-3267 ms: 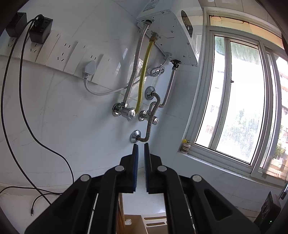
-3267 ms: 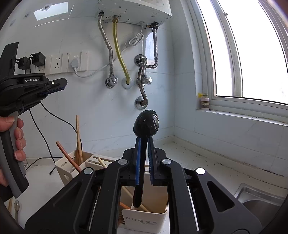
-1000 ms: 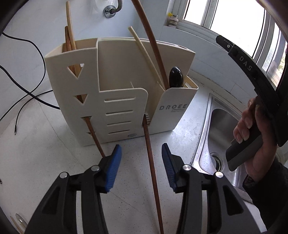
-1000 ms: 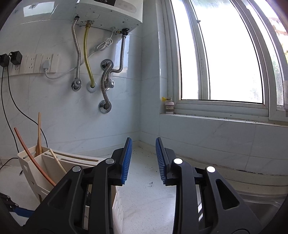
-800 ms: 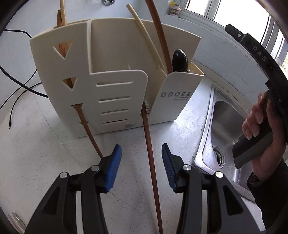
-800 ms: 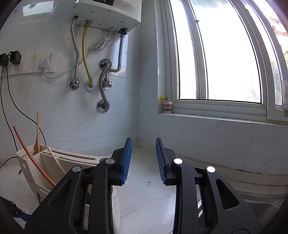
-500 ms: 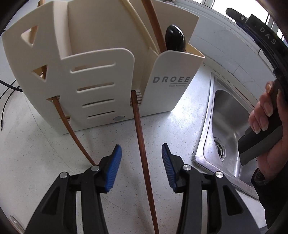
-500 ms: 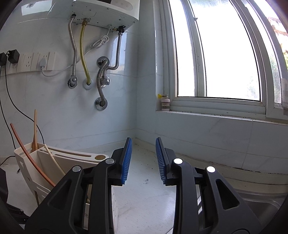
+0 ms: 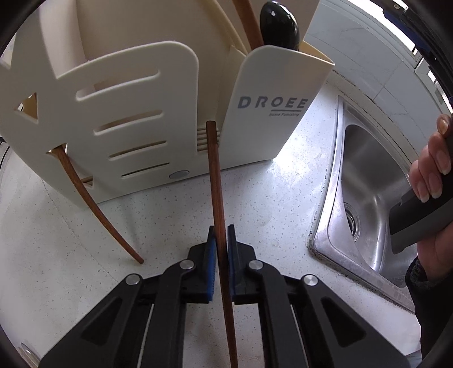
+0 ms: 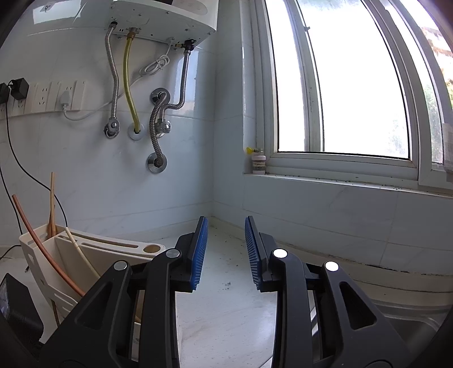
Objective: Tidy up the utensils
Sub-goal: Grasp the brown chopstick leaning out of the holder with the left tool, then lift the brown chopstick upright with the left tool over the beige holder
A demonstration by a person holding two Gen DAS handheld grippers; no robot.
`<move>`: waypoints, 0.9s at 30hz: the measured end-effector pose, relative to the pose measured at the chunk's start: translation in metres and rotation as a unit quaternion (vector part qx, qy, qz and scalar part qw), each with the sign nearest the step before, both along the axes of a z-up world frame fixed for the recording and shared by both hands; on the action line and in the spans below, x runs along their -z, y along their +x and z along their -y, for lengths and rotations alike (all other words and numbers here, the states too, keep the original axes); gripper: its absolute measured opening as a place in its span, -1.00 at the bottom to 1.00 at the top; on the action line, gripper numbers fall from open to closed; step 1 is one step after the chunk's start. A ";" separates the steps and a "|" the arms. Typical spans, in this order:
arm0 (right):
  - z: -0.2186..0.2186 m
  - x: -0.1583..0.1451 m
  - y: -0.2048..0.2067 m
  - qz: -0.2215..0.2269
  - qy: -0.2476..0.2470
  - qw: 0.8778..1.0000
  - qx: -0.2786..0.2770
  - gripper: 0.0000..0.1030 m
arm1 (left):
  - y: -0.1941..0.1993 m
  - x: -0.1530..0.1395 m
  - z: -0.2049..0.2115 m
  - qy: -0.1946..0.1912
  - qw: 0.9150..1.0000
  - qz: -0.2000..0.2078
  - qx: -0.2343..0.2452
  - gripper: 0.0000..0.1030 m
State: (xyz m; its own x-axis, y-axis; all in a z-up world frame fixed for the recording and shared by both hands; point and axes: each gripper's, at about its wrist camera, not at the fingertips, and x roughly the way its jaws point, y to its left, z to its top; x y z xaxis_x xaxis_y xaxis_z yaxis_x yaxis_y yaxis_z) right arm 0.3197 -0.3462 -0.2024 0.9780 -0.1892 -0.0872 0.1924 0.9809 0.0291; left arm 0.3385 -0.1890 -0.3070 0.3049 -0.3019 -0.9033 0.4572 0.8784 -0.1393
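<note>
A cream utensil holder (image 9: 136, 119) marked DROEE stands on the speckled counter. My left gripper (image 9: 221, 240) points steeply down in front of it, shut on a dark brown chopstick (image 9: 216, 181) whose far tip rests against the holder's base. A second brown chopstick (image 9: 96, 209) leans out of a side slot onto the counter. A black spoon head (image 9: 279, 25) sticks up from the holder's front cup. In the right wrist view, my right gripper (image 10: 225, 249) is held level and open, with nothing between its pads, above the holder (image 10: 70, 254).
A steel sink (image 9: 371, 198) lies to the right of the holder, and a hand (image 9: 430, 175) holds the other gripper's handle over it. A water heater (image 10: 158, 17) with hoses, a socket strip (image 10: 51, 96) and a window (image 10: 339, 85) fill the walls behind.
My left gripper dropped closer to the counter and its jaws closed on the brown chopstick that lay between them. The right gripper kept still and open.
</note>
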 end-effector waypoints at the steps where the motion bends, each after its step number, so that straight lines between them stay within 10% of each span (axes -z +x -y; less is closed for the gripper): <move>1: 0.000 0.000 0.000 0.000 0.001 1.000 0.000 -0.49 | 0.000 -0.001 -0.002 -0.003 1.000 0.002 -0.003 -0.88; 27: -0.005 -0.022 -0.014 0.008 0.004 1.000 -0.005 -0.46 | -0.034 -0.070 -0.036 -0.051 0.998 0.035 -0.004 -0.88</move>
